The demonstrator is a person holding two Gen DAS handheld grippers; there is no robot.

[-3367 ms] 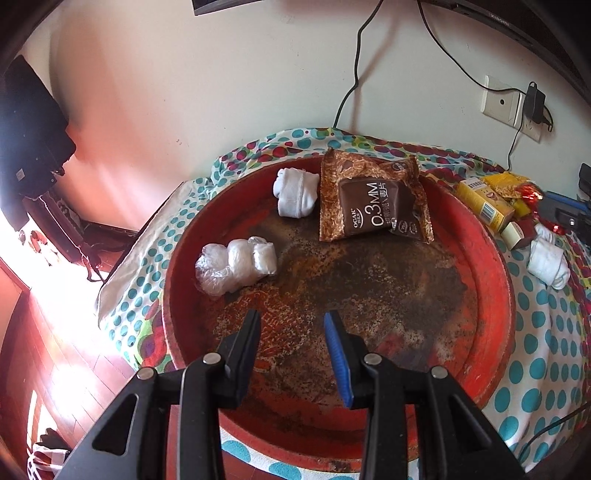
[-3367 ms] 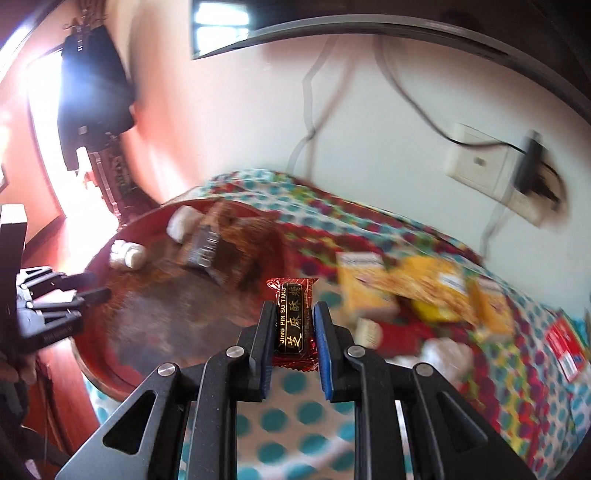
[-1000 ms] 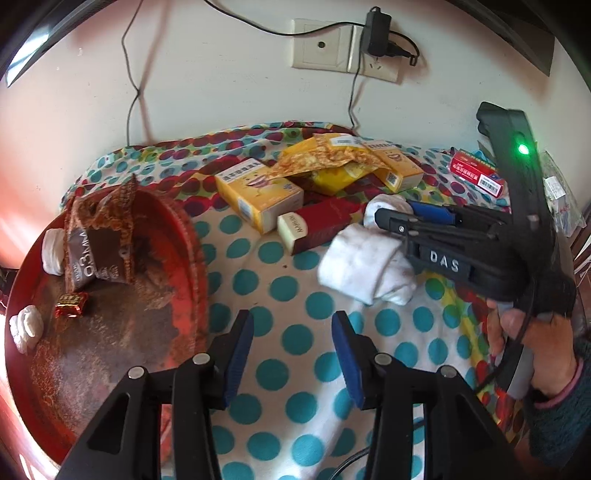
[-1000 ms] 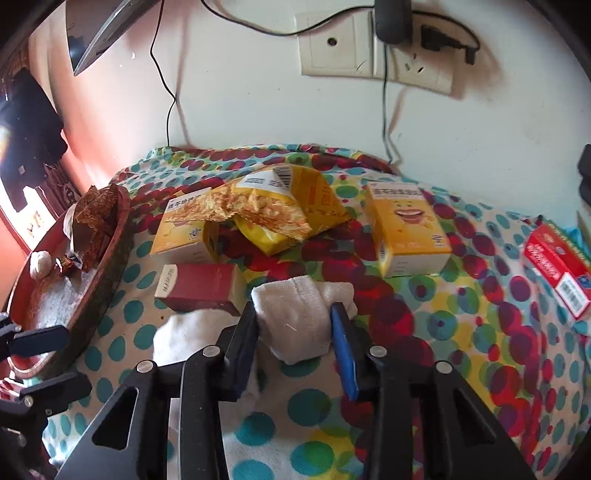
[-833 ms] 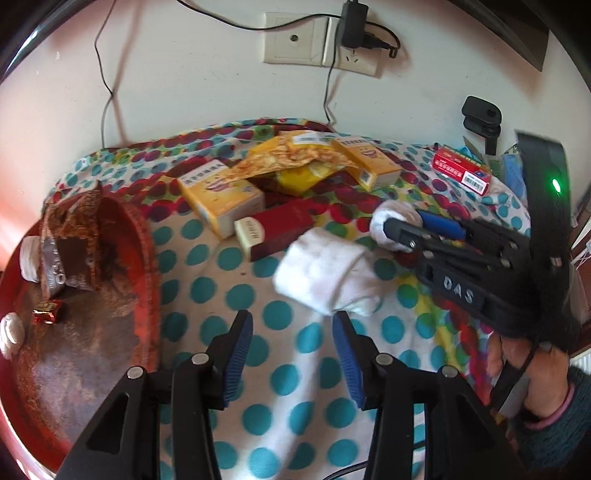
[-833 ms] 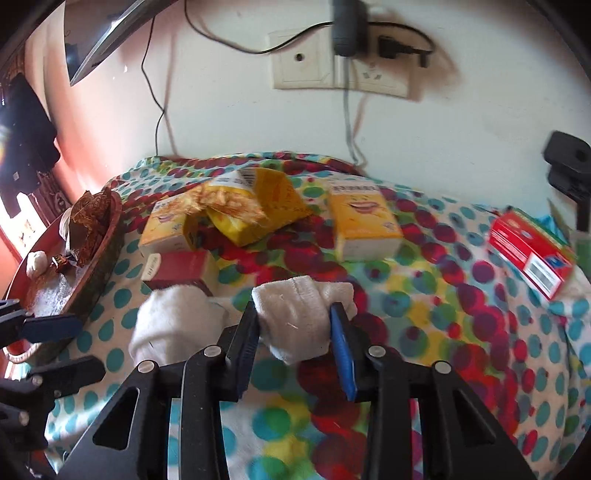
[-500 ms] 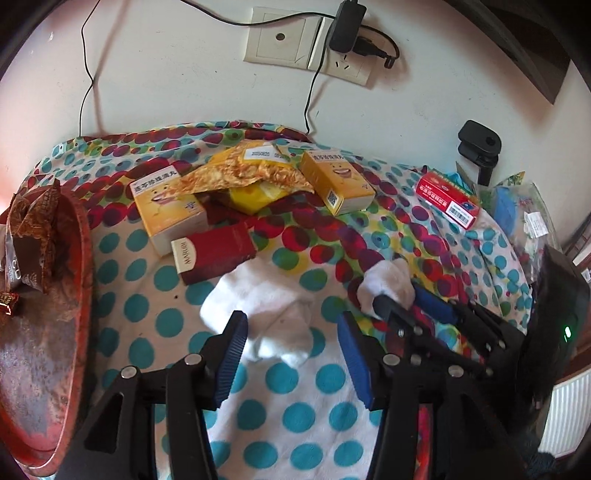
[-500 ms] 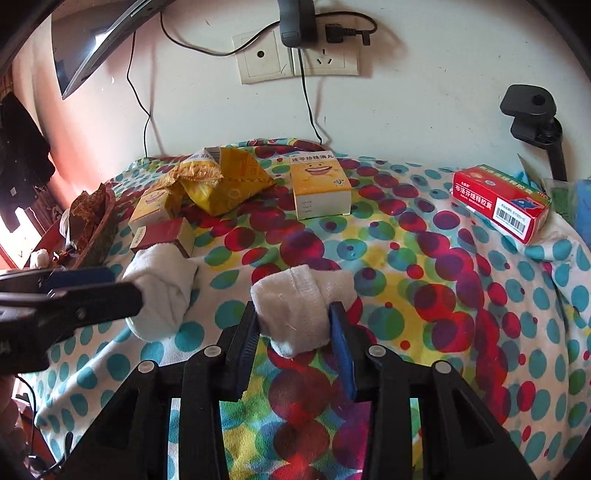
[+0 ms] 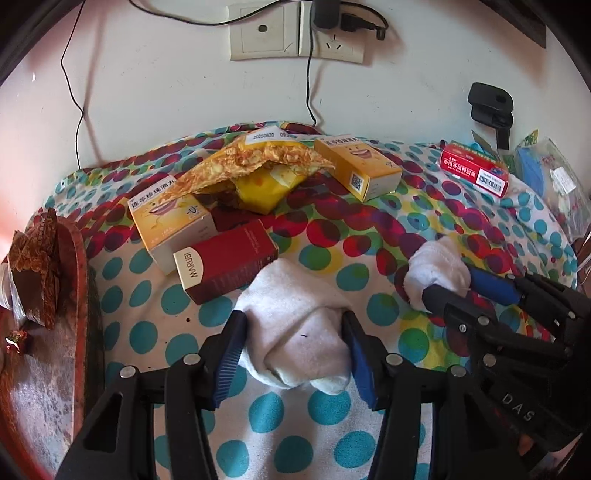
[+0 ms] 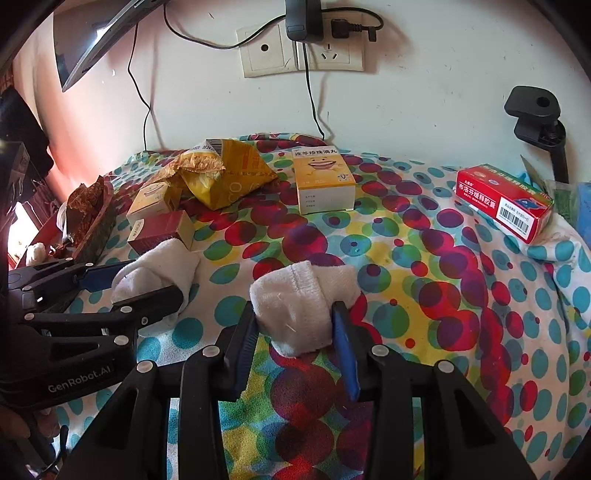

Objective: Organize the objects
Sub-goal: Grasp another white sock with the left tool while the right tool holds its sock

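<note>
My left gripper (image 9: 293, 332) has its jaws around a rolled white sock (image 9: 299, 332) on the polka-dot cloth; the pads touch both its sides. The same sock shows in the right wrist view (image 10: 155, 275) between the left gripper's fingers (image 10: 147, 297). My right gripper (image 10: 295, 332) is shut on a second rolled white sock (image 10: 299, 306), which also shows in the left wrist view (image 9: 436, 271). A red round tray (image 9: 79, 280) at the left holds a brown snack packet (image 9: 35, 269) and a small red candy (image 9: 14, 338).
Behind the socks lie a dark red MARUBI box (image 9: 225, 267), two yellow medicine boxes (image 9: 171, 225) (image 9: 356, 171) and a yellow snack bag (image 9: 255, 170). A red-and-white box (image 9: 474, 173) sits at the far right. A wall with sockets (image 9: 295, 33) and cables stands behind.
My left gripper has moved from over the tray to the right and forward, and its jaws now sit around the first sock. My right gripper carried the second sock to the right.
</note>
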